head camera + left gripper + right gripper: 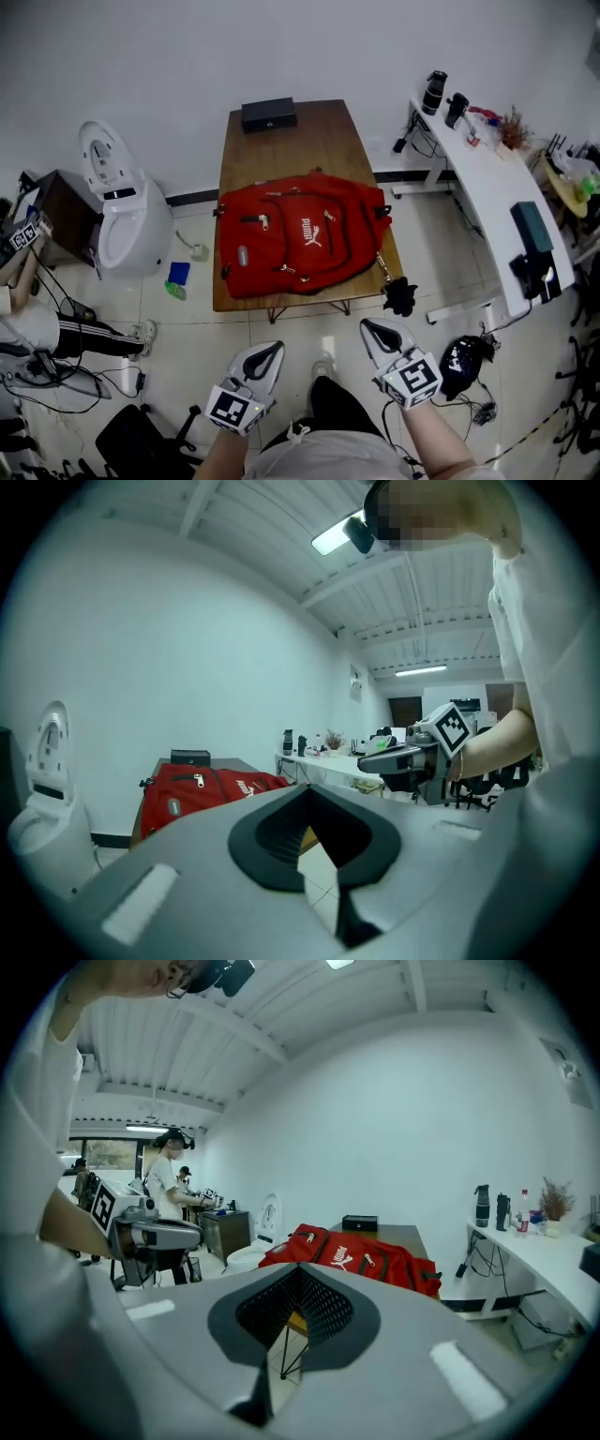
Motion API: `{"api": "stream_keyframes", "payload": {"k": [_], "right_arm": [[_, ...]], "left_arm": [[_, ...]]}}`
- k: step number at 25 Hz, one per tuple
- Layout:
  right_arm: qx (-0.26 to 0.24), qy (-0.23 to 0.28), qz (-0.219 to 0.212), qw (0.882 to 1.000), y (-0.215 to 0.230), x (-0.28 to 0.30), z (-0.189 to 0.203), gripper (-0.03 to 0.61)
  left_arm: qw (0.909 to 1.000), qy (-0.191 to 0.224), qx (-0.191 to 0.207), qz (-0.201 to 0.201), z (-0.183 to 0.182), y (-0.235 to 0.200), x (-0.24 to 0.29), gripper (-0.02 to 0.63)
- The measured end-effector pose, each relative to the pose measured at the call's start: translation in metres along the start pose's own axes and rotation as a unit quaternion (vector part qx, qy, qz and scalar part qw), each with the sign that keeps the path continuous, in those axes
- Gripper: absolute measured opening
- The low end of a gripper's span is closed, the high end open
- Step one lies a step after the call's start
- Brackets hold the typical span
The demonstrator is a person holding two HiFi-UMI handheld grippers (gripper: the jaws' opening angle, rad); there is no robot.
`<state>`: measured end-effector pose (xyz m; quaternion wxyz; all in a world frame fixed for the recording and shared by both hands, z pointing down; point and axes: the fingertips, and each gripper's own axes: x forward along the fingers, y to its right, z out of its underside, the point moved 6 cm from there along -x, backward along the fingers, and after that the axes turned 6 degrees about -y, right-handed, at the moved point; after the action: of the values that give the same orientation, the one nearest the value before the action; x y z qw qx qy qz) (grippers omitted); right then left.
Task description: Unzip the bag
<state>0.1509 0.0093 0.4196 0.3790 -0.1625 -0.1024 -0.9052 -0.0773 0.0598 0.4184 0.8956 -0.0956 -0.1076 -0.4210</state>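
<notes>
Grey-shelled, your left gripper (274, 349) and right gripper (372, 328) hung low in front of you, each with its jaws pressed together on nothing. The red bag (300, 246) lay well ahead of both, on the near half of the wooden table (291, 150). Its long axis ran from the table's left edge to its right edge, zips facing up. Both grippers were short of the near edge, the right looking slightly nearer. A black box (269, 113) sat at the far edge.
</notes>
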Motion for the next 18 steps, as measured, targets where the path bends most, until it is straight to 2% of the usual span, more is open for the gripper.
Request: {"api": "stream_keyframes", "payload": {"k": [5,9,13,18], "right_arm": [[-0.061,0.009,-0.002,0.998,-0.064,-0.043,-0.001,0.008],[-0.073,0.016,-0.007,0.997,-0.100,-0.074,0.004,0.008],[-0.084,0.028,-0.009,0.996,-0.125,-0.095,0.004,0.006],[-0.098,0.044,-0.007,0.994,-0.134,-0.115,-0.002,0.008]], "left_arm": [[0.9996,0.028,0.006,0.008,-0.001,0.045,-0.057,0.008],[0.9989,0.047,-0.002,0.009,0.000,0.072,-0.096,0.008],[0.9981,0.061,0.000,0.005,-0.005,0.085,-0.118,0.008],[0.9959,0.090,0.006,0.003,-0.022,0.103,-0.128,0.008]]}}
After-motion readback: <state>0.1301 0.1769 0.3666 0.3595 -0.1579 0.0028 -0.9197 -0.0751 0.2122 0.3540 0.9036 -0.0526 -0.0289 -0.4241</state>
